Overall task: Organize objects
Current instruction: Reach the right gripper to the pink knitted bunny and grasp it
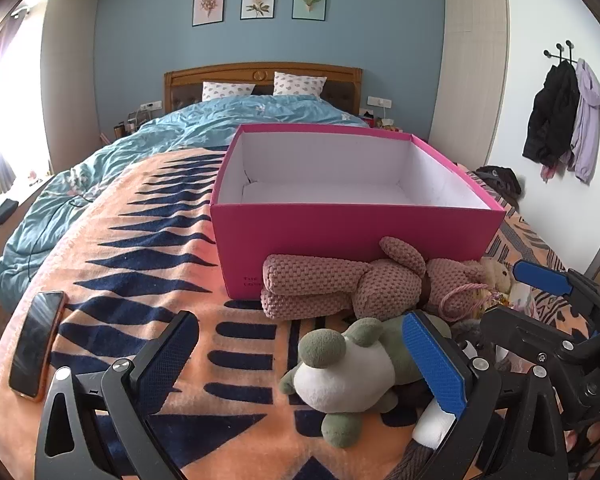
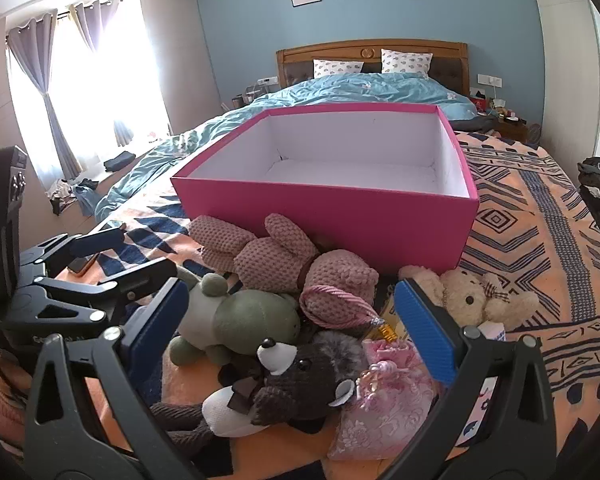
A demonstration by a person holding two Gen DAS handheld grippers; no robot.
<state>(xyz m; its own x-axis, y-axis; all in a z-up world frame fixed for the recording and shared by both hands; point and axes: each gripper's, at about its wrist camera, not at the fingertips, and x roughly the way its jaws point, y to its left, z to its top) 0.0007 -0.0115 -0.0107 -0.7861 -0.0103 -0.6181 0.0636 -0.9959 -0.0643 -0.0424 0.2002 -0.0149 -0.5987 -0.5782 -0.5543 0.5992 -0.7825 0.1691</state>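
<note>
Pink cardboard box [image 1: 352, 236], lidless and bare inside, sits mid-frame on an orange-and-navy patterned blanket [image 1: 140, 240] spread over a bed, with a heap of soft toys piled against its near wall. A pink knitted plush [image 1: 352, 280] lies along the foot of the box, a green-and-white plush [image 1: 340, 364] just in front of it, and in the right wrist view a dark brown plush [image 2: 292, 376], a pink lace pouch [image 2: 384, 392] and a cream teddy bear [image 2: 468, 300] fill the lower centre and right. Both tools tilt downward toward the heap. The left gripper [image 1: 300, 364] stands spread wide with nothing clamped; the green-and-white plush lies between its blue pads, the right-hand pad at the toy's back, though contact cannot be confirmed. The right gripper [image 2: 292, 328] is likewise fully spread and empty-handed, framing the dark brown plush and the pouch in the lower part of its view. A smartphone [image 1: 36, 344] lies on the blanket at lower left of the left wrist view, well apart from the toys.
</note>
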